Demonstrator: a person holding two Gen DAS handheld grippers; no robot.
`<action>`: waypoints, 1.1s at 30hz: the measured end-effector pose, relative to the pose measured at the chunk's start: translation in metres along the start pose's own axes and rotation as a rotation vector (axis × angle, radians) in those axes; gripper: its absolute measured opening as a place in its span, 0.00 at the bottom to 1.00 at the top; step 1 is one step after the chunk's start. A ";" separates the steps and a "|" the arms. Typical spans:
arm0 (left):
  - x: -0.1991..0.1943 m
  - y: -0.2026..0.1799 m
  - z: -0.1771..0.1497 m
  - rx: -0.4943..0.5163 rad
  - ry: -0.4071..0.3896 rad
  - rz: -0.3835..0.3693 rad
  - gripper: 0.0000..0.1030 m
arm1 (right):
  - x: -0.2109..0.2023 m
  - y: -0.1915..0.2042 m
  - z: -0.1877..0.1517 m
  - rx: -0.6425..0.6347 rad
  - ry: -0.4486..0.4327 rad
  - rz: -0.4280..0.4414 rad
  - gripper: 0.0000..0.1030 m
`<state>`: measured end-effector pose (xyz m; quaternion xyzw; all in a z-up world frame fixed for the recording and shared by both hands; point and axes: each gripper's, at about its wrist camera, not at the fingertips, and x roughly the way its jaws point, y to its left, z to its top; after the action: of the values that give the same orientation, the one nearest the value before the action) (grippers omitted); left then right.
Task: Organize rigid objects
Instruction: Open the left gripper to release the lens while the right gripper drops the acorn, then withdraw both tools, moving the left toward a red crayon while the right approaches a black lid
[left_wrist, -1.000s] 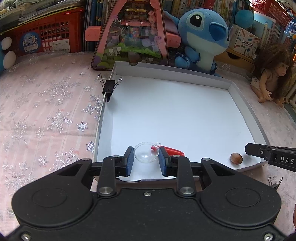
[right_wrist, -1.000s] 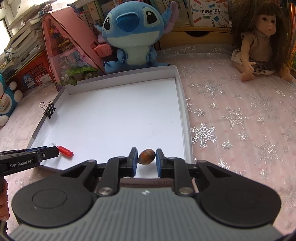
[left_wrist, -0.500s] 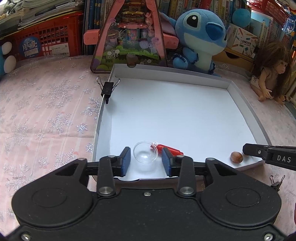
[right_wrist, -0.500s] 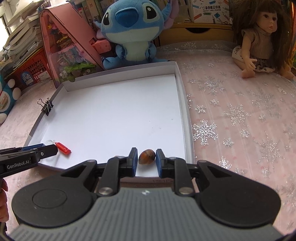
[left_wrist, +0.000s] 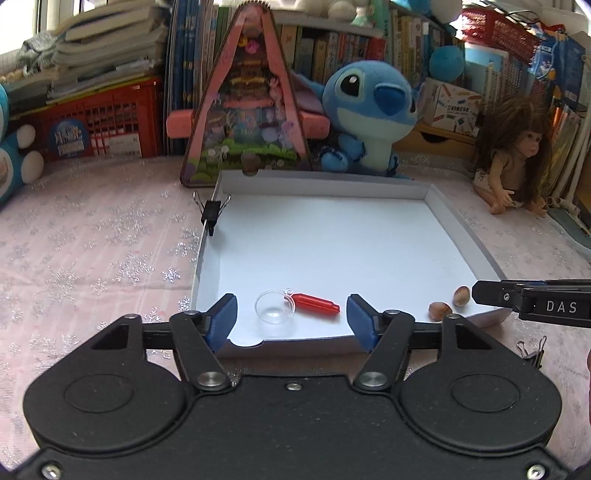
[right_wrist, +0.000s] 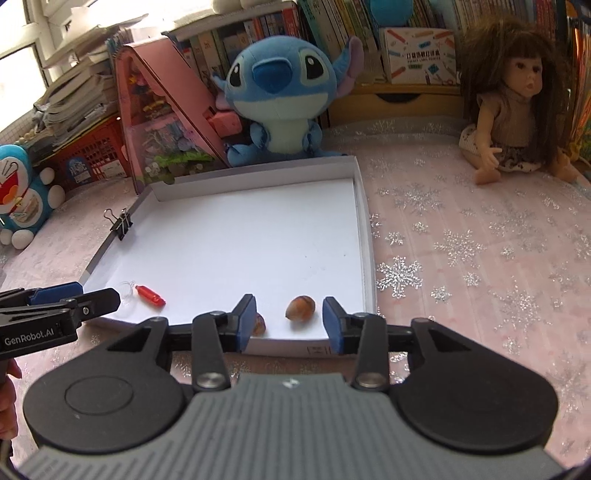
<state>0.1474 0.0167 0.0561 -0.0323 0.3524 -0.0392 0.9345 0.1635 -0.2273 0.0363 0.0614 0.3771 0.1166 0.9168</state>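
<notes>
both grippers' jaws are opening at the near edge of the white tray (left_wrist: 448, 216), the left gripper (left_wrist: 291, 319) freeing the clear cup (left_wrist: 274, 307) beside the red tube (left_wrist: 317, 303), the right gripper (right_wrist: 289, 320) freeing a nut (right_wrist: 301, 307), seemingly to drop them sorted apart.

The left gripper (left_wrist: 291, 317) is held tilted downward, its jaws opening, nothing pressed between the pads. The right gripper (right_wrist: 289, 319) is likewise tilted down, its jaws opening, nothing gripped.
</notes>
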 end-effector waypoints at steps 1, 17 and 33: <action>-0.005 -0.001 -0.003 0.007 -0.016 -0.001 0.66 | -0.003 0.000 -0.002 -0.001 -0.010 0.003 0.56; -0.061 -0.006 -0.074 0.036 -0.140 -0.027 0.76 | -0.050 0.007 -0.074 -0.168 -0.196 0.036 0.72; -0.085 0.012 -0.119 0.091 -0.137 -0.014 0.68 | -0.073 0.000 -0.124 -0.216 -0.306 0.054 0.54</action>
<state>0.0059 0.0330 0.0220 0.0053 0.2854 -0.0593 0.9566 0.0258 -0.2428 -0.0019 -0.0104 0.2165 0.1703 0.9613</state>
